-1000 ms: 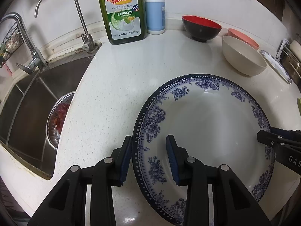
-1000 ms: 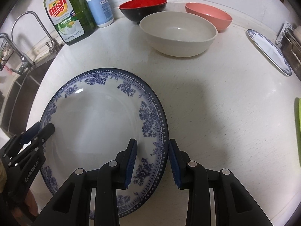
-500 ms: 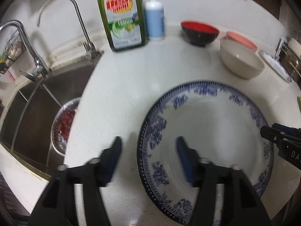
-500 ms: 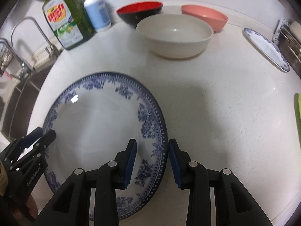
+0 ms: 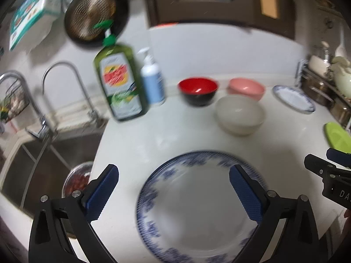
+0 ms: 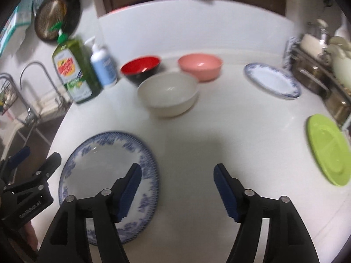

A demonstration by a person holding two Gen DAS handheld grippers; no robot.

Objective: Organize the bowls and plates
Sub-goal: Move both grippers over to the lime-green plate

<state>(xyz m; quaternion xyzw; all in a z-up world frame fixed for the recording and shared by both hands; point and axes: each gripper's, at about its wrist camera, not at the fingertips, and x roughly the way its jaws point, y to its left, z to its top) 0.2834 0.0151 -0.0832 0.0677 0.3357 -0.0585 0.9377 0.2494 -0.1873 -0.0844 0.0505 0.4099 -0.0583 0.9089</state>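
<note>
A large blue-and-white plate [image 5: 197, 208] [image 6: 105, 175] lies flat on the white counter [image 6: 197, 135]. My left gripper [image 5: 172, 173] hovers above the plate's left part, its jaws opening wide with nothing pressed between the pads. My right gripper [image 6: 177, 171] hangs over the plate's right rim and the bare counter, its jaws also opening and holding nothing. Further back stand a cream bowl [image 6: 169, 94], a red-and-black bowl [image 6: 142, 69] and a pink bowl [image 6: 199, 65]. A small blue-rimmed plate [image 6: 272, 80] and a green plate [image 6: 326, 149] lie to the right.
A green dish-soap bottle [image 5: 119, 83] and a white pump bottle [image 5: 152, 79] stand by the wall. The sink [image 5: 43, 164] with its taps drops away on the left. A metal dish rack [image 6: 318, 74] fills the far right corner.
Both grippers have let go of the big plate's rim, opened wide and lifted away from it. The plate stays on the counter, and the views now take in more of the wall.
</note>
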